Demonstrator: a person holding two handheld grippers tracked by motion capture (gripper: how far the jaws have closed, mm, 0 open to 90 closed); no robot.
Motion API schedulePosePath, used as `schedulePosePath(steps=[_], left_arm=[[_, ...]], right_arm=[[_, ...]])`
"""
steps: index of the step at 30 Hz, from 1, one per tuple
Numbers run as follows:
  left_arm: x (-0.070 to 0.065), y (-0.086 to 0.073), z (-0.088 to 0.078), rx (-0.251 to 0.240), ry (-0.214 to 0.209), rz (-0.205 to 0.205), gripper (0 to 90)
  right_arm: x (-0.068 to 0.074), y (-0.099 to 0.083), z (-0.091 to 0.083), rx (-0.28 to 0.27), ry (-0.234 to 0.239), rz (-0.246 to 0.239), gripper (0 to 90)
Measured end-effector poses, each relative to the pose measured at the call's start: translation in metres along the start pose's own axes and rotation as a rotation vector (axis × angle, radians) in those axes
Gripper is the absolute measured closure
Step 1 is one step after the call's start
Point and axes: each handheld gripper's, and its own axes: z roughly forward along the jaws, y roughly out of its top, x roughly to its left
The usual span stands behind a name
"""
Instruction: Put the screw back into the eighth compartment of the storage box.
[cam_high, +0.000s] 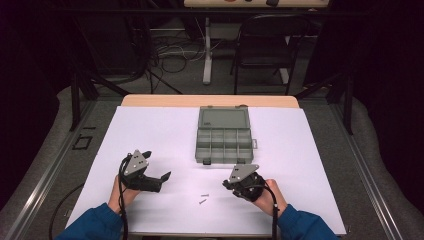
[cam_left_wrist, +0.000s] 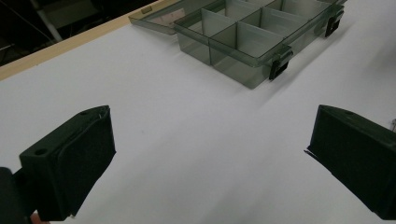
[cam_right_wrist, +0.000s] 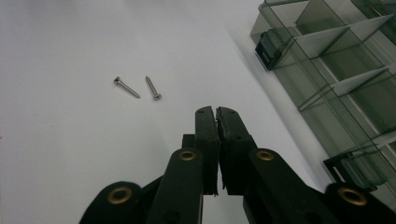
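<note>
The left gripper is sitting in the person's left hand over the near left part of the table. Its jaws are standing wide apart with nothing between them; in the left gripper view only bare white table surface is lying in the gap.

The right gripper is sitting in the person's right hand over the near right part of the table, pointing toward the table's middle. Its jaws are pressed together, pad to pad, and are gripping nothing, as the right gripper view is showing.

Two small screws are lying loose on the table near its near edge, about midway between the two grippers and touched by neither. In the right gripper view they are lying just beside each other, a short way beyond the closed jaw tips.

A grey translucent compartment box is standing at the middle of the table, toward the far edge, with its lid folded back flat on the far side. Its compartments are appearing empty as far as can be seen. Two dark latches are hanging on its near wall.
</note>
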Motion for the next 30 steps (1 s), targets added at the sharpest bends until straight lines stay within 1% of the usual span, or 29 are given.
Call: schedulePosePath(steps=[6, 7, 8, 13, 14, 16, 20, 21, 23, 24, 26, 29, 30], left_arm=[[0.000, 0.000, -0.001, -0.002, 0.000, 0.003, 0.0], [0.000, 0.000, -0.001, -0.005, 0.000, 0.002, 0.1], [0.000, 0.000, -0.001, -0.005, 0.002, 0.003, 0.1], [0.000, 0.000, -0.001, -0.002, 0.003, 0.004, 0.1], [0.001, 0.000, -0.001, -0.002, 0.004, 0.005, 0.1], [0.000, 0.000, -0.001, -0.002, 0.004, 0.006, 0.1], [0.000, 0.000, 0.000, -0.002, 0.001, 0.008, 0.1], [0.000, 0.000, 0.000, -0.004, 0.003, 0.007, 0.1], [0.000, 0.000, 0.000, 0.000, 0.003, 0.006, 0.1], [0.000, 0.000, 0.000, -0.001, 0.004, 0.007, 0.1], [0.001, 0.000, 0.000, -0.002, 0.008, 0.007, 0.1], [0.000, 0.000, -0.001, -0.003, 0.007, 0.008, 0.1], [0.000, 0.000, -0.001, -0.004, 0.004, 0.006, 0.0]], right_arm=[[-0.005, -0.002, -0.006, -0.009, -0.022, 0.009, 87.7], [-0.006, -0.002, -0.007, -0.013, -0.027, 0.018, 87.6], [-0.007, -0.003, -0.009, -0.014, -0.033, 0.013, 87.7], [-0.011, -0.005, -0.013, -0.020, -0.049, 0.022, 87.6], [-0.011, -0.005, -0.014, -0.020, -0.050, 0.029, 87.6], [-0.013, -0.006, -0.015, -0.020, -0.055, 0.024, 87.7], [-0.014, -0.007, -0.016, -0.026, -0.063, 0.032, 87.6], [-0.015, -0.007, -0.017, -0.020, -0.063, 0.030, 87.7], [-0.016, -0.008, -0.017, -0.041, -0.071, 0.039, 87.7], [-0.017, -0.008, -0.019, -0.026, -0.073, 0.034, 87.7], [-0.018, -0.008, -0.021, -0.027, -0.074, 0.038, 87.7], [-0.019, -0.009, -0.022, -0.039, -0.087, 0.042, 87.7], [-0.020, -0.009, -0.023, -0.032, -0.088, 0.044, 87.7]])
